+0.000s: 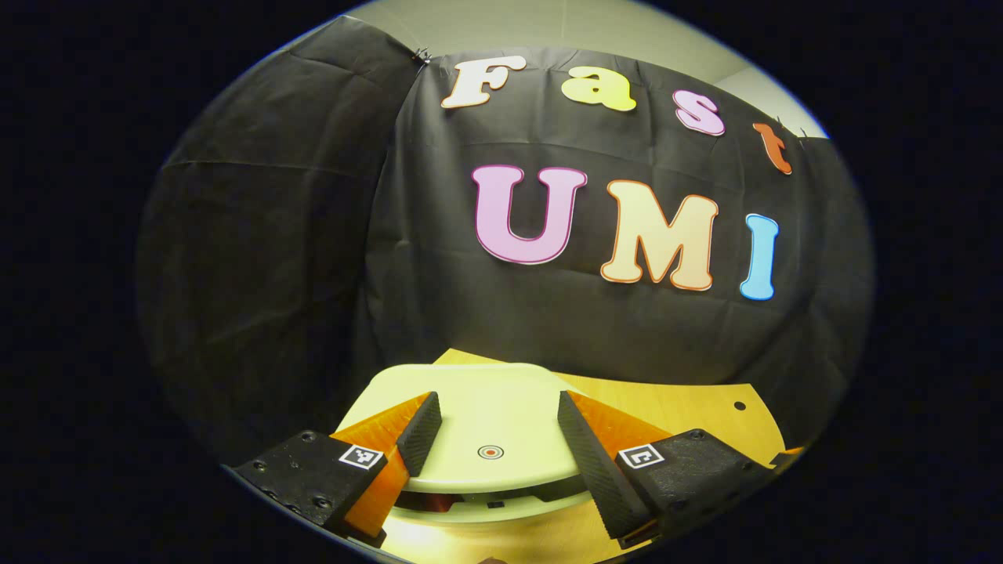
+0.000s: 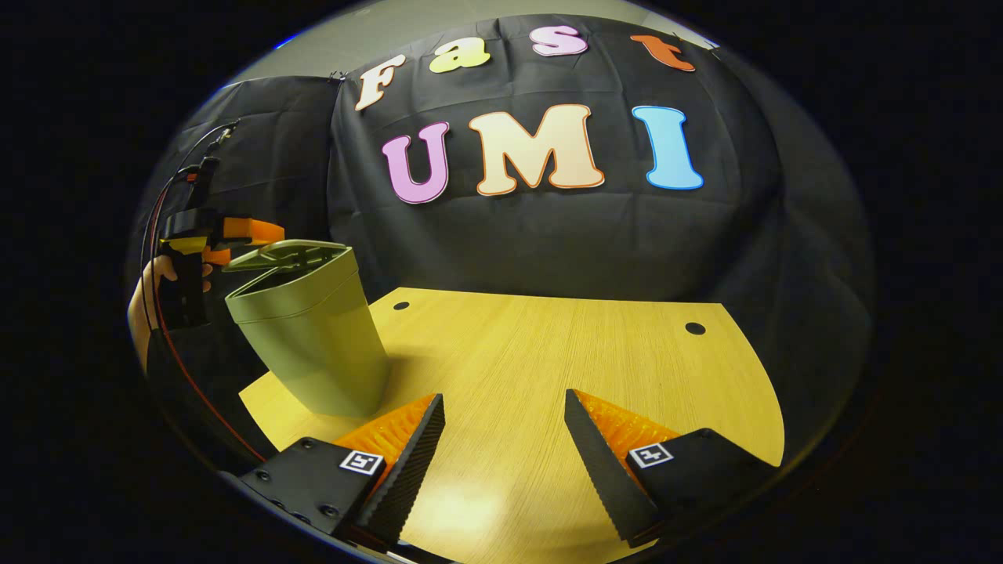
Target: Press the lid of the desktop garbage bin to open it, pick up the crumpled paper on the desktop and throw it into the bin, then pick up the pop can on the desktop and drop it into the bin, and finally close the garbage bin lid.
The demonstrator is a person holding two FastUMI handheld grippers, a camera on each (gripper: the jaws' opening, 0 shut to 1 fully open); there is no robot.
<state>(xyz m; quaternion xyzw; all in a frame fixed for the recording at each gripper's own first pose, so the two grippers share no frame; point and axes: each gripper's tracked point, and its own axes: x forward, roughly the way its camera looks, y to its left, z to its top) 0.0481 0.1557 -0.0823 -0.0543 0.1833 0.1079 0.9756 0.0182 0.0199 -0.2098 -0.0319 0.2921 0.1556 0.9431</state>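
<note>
Fingers of the left gripper stand wide apart, holding nothing, low in the left gripper view just above the bin's smooth, pale lid. The right gripper gapes empty too over the bare wooden table. At middle left of the right gripper view the tapered green bin sits with its lid partly up — I think closing is the step; next, a soft push down.

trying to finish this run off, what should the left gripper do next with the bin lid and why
Probably lower the left gripper and press the lid down until it latches. In the right gripper view the lid is still propped partly open above the bin, and no paper or can is left on the table, so closing looks like the one remaining step.
</note>
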